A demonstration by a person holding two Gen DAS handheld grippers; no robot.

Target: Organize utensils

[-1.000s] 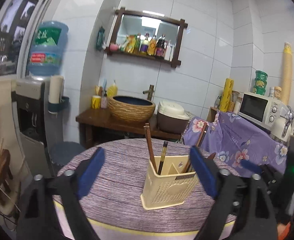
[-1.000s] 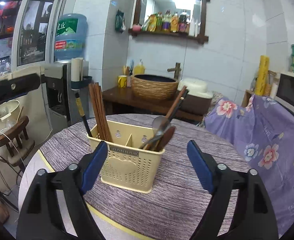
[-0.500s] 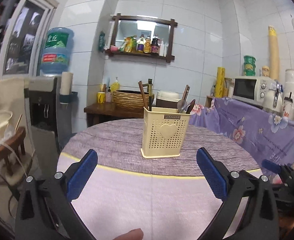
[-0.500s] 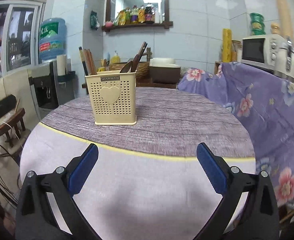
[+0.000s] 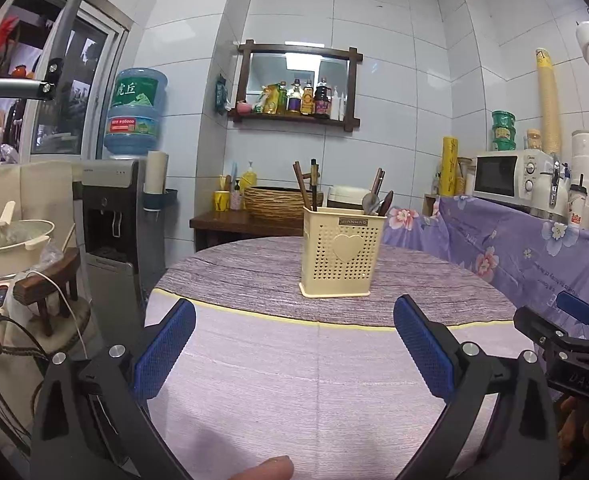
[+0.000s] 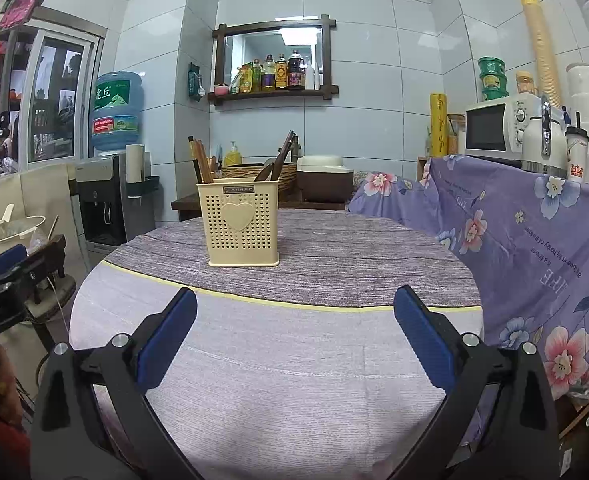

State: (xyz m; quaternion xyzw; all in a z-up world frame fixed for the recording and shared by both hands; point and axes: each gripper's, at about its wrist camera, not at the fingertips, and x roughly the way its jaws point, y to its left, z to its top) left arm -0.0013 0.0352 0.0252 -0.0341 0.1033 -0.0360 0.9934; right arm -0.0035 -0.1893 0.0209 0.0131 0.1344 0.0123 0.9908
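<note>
The round worktop, under a striped purple cloth, carries only the cream utensil holder, which stands upright toward its far side. Right of it hangs a floral purple cover with a microwave on top; a water dispenser stands to the left. Chopsticks and a spoon poke out of the holder. The left tool and right tool hang released near the worktop's front edge, well apart from the holder, with nothing between them and it.

Utensil caddy beyond gaping right claw
</note>
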